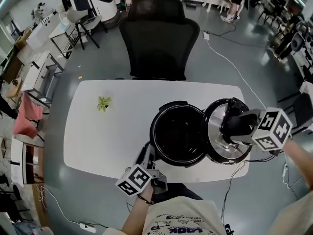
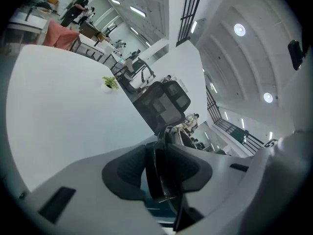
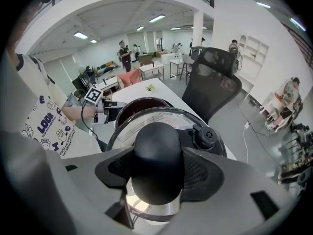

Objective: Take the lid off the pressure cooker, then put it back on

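Observation:
The black pressure cooker [image 1: 157,115] stands uncovered on the white table [image 1: 107,141], near its front edge, and its dark inside shows. My left gripper [image 1: 148,156] sits at the pot's near left side, shut on its black side handle [image 2: 157,177]. The steel lid [image 1: 218,137] hangs tilted just right of the pot, overlapping its right rim in the head view. My right gripper [image 1: 235,126] is shut on the lid's black knob [image 3: 157,153], with the pads on both sides. In the right gripper view the lid [image 3: 146,119] covers part of the pot's opening behind it.
A small green plant [image 1: 103,103] stands on the table's far left part. A black office chair [image 1: 157,35] is pushed up to the far edge. A power cable [image 1: 231,179] hangs off the table's front right corner. Desks and shelves line the room's left side.

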A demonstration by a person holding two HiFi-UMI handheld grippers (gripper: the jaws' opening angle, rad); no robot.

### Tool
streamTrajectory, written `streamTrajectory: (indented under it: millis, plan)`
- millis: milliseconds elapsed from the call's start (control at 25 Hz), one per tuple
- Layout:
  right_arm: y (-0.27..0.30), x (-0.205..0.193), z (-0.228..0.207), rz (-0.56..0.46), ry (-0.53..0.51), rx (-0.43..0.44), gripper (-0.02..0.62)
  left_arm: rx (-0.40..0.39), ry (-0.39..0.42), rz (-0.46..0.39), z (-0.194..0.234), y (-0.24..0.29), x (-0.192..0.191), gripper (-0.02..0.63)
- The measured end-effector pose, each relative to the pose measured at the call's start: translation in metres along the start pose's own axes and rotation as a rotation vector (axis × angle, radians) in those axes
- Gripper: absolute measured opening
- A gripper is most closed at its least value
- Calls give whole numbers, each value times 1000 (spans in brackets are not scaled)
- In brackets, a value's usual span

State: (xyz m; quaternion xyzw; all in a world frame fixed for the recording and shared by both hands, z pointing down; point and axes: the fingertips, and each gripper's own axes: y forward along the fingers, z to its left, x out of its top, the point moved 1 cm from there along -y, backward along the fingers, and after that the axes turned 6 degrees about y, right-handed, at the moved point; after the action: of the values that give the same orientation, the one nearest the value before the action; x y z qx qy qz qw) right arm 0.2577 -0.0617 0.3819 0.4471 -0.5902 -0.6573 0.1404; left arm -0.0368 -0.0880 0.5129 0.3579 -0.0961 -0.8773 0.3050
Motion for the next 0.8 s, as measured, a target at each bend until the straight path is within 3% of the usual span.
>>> streamTrajectory:
  millis: [440,800]
  plan:
    - [-8,-96,-6,3,170,-48,295,58,4,-44,-3,0,-6,149]
    - [23,-142,4,12,224,-40,295,110,17,-81,-8,-3,-8,149]
